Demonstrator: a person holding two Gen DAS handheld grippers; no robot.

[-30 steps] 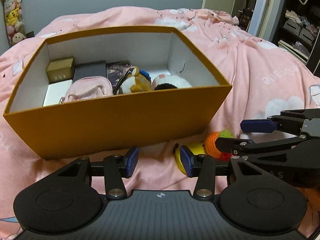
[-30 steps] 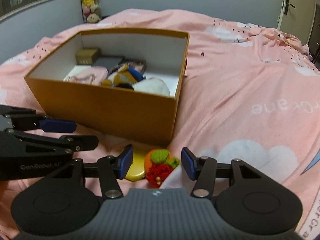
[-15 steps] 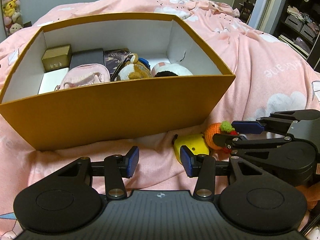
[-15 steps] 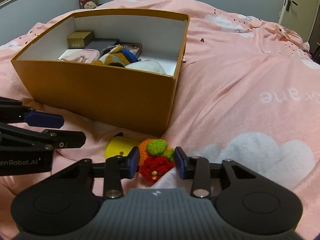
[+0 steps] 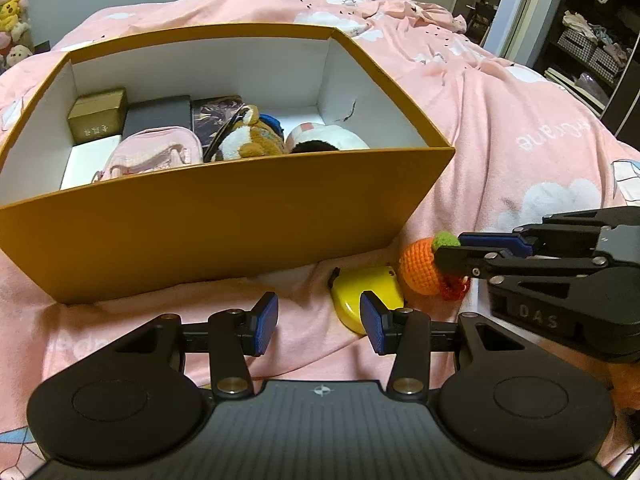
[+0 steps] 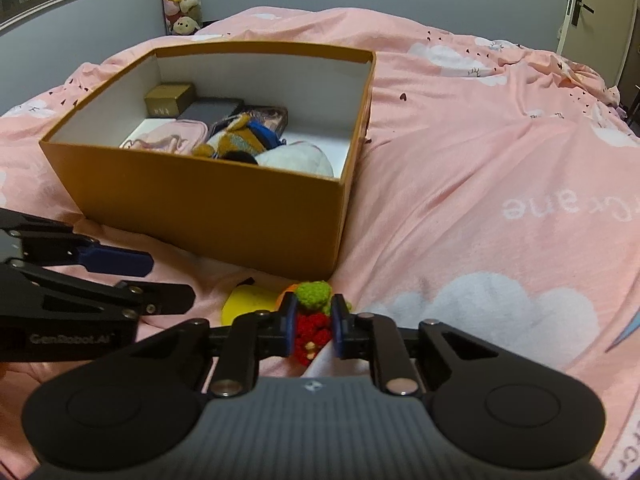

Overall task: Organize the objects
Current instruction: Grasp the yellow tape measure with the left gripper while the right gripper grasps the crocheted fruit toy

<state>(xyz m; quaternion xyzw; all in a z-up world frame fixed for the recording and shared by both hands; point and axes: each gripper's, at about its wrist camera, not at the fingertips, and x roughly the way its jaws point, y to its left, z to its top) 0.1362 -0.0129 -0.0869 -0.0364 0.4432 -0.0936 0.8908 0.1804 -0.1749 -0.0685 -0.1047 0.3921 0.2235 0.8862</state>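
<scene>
Pink bed (image 6: 480,160); right gripper (image 6: 313,322) clamping crocheted toy (image 6: 312,316)

One orange box (image 5: 224,224), one crocheted orange toy (image 5: 420,268), one yellow case (image 5: 366,288) and two grippers, left gripper (image 5: 318,318) and right gripper (image 6: 313,322), on one pink bed (image 6: 480,184).

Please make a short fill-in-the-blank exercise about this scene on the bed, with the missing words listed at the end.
1. The right gripper is shut on the crocheted ____ toy.
2. The left gripper is ____ and holds nothing.
3. The yellow object lies on the pink blanket, ____ the box.
4. The small gold case sits in the box's far ____ corner.

Missing words: orange; open; outside; left
</scene>
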